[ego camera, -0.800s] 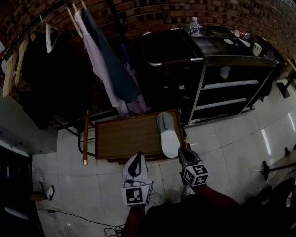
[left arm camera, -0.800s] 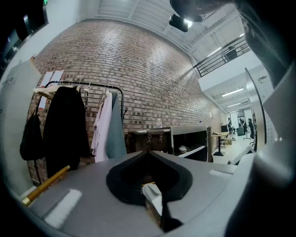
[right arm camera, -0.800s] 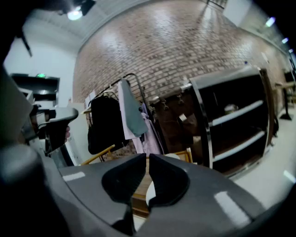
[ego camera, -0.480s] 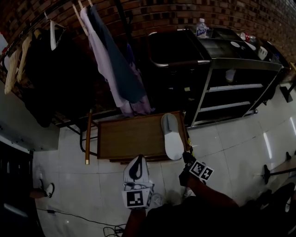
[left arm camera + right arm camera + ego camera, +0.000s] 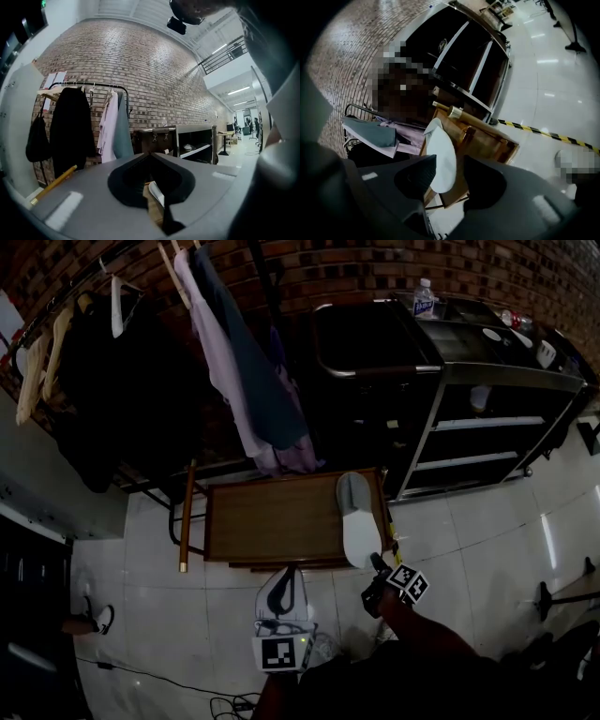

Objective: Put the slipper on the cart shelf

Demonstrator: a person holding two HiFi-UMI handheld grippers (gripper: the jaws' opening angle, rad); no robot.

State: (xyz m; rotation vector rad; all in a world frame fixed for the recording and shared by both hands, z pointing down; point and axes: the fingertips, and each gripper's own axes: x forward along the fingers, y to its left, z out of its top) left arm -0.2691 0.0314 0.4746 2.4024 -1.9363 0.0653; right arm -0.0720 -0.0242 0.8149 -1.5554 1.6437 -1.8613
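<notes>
A pale grey slipper (image 5: 359, 519) lies lengthwise on the right end of a low wooden cart (image 5: 272, 521). My right gripper (image 5: 375, 564) hangs at the cart's near right corner, just short of the slipper's near end. In the right gripper view the slipper (image 5: 440, 159) lines up in the gap between its jaws, which stand open and do not press on it. My left gripper (image 5: 289, 570) hovers over the floor in front of the cart, its tips closed together and empty. In the left gripper view (image 5: 150, 154) a strip of the cart and slipper shows below.
A tall black metal cart with shelves (image 5: 487, 418) stands to the right, a water bottle (image 5: 424, 298) on top. Behind the wooden cart, clothes (image 5: 234, 362) hang on a rack against the brick wall. Yellow-black tape (image 5: 543, 133) runs on the floor; cables (image 5: 225, 704) lie near my feet.
The right gripper has rolled to the right, its marker cube now tilted, with its tip still by the slipper's near end. The left gripper sits lower in the picture. The head view has shifted.
</notes>
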